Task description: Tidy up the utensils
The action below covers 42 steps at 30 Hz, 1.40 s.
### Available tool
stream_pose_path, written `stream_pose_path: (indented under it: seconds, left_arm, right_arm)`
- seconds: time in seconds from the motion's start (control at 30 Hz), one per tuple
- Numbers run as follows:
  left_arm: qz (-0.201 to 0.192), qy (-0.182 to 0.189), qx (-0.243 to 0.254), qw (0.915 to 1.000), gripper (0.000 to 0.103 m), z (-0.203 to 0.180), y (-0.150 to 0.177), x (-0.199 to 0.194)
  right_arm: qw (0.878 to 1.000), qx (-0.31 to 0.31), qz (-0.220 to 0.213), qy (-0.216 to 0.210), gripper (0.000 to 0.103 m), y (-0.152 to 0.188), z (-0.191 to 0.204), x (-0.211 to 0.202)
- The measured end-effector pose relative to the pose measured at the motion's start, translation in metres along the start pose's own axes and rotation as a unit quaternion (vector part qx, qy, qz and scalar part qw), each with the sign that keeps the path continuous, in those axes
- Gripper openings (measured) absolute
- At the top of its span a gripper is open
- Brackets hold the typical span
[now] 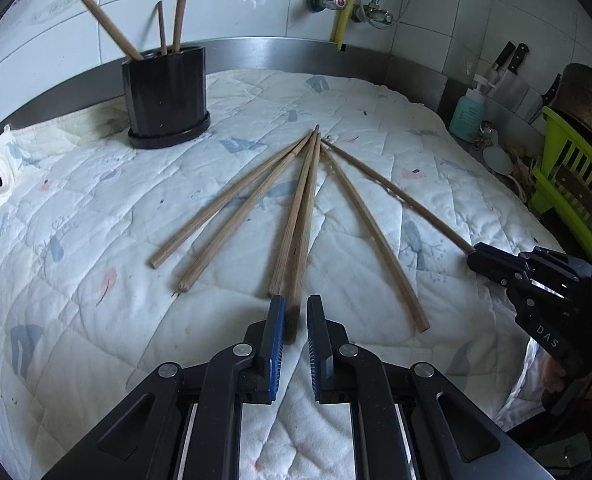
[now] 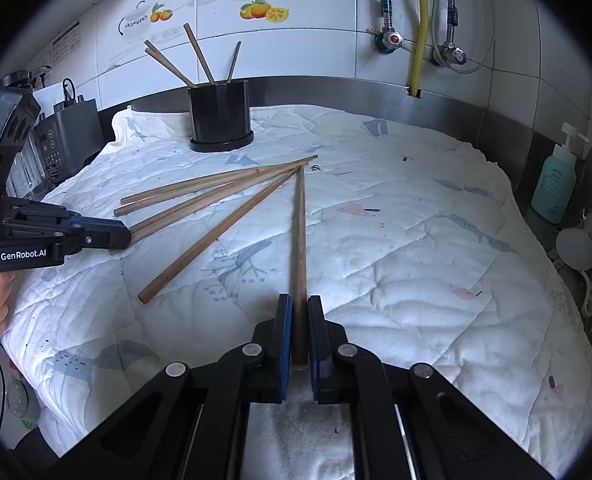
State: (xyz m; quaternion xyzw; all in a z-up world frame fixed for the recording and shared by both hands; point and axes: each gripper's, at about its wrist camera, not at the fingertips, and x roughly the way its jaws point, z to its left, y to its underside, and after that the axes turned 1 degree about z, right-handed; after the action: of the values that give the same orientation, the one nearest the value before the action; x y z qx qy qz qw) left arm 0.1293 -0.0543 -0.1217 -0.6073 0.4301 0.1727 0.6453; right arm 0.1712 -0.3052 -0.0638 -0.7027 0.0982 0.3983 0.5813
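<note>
Several wooden chopsticks (image 1: 296,220) lie fanned out on a white quilted cloth (image 1: 96,240), tips meeting toward the back. A black holder (image 1: 166,96) at the back left holds several chopsticks; it also shows in the right wrist view (image 2: 221,116). My left gripper (image 1: 295,312) has its jaws a little apart around the near ends of the two middle chopsticks, not clamped. My right gripper (image 2: 299,312) is shut on the rightmost chopstick (image 2: 299,240), whose far end rests on the cloth. The right gripper shows in the left view (image 1: 496,266) at that chopstick's end (image 1: 396,192).
A steel back rim (image 1: 296,52) and tiled wall with pipes and a yellow hose (image 1: 352,0) stand behind. A teal soap bottle (image 2: 554,184), knives (image 1: 508,68) and a green rack (image 1: 568,176) are at the right. A dark appliance (image 2: 64,136) is at the left.
</note>
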Motion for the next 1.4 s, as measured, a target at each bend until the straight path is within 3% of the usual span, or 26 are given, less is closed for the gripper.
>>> stream_pose_path:
  seconds: [0.13, 0.2, 0.33, 0.43, 0.53, 0.73, 1.0, 1.4]
  left_arm:
    - [0.002, 0.0, -0.001, 1.0, 0.022, 0.0, 0.004, 0.002]
    - [-0.002, -0.003, 0.003, 1.0, 0.033, -0.003, 0.005, 0.002]
    - [-0.014, -0.018, 0.014, 0.9996, 0.033, -0.01, 0.007, 0.004]
    - [-0.015, -0.022, 0.021, 0.9994, 0.026, -0.012, 0.007, 0.005]
    - [-0.016, -0.027, 0.012, 0.9994, 0.009, -0.007, 0.006, 0.005]
    - [-0.028, -0.019, 0.0, 0.9994, 0.008, -0.006, -0.001, -0.006]
    - [-0.111, -0.012, 0.006, 0.9937, 0.007, -0.015, -0.04, -0.049]
    - [-0.191, -0.023, -0.028, 0.981, 0.008, -0.003, -0.106, -0.067]
  right_arm:
    - [1.0, 0.003, 0.0, -0.001, 0.01, -0.001, -0.001, 0.0]
    - [1.0, 0.004, -0.002, -0.002, 0.01, -0.002, -0.002, -0.002]
    - [1.0, 0.001, -0.004, 0.0, 0.01, -0.003, -0.002, -0.003]
    - [1.0, 0.004, -0.006, -0.001, 0.01, -0.004, -0.003, -0.005]
    - [1.0, 0.006, -0.014, -0.002, 0.01, -0.007, -0.004, -0.008]
    - [0.999, 0.009, -0.037, -0.001, 0.01, -0.02, -0.006, -0.021]
    - [0.997, 0.007, -0.075, -0.003, 0.01, -0.052, -0.011, -0.031]
    - [0.994, 0.019, -0.105, -0.012, 0.009, -0.092, -0.017, -0.03]
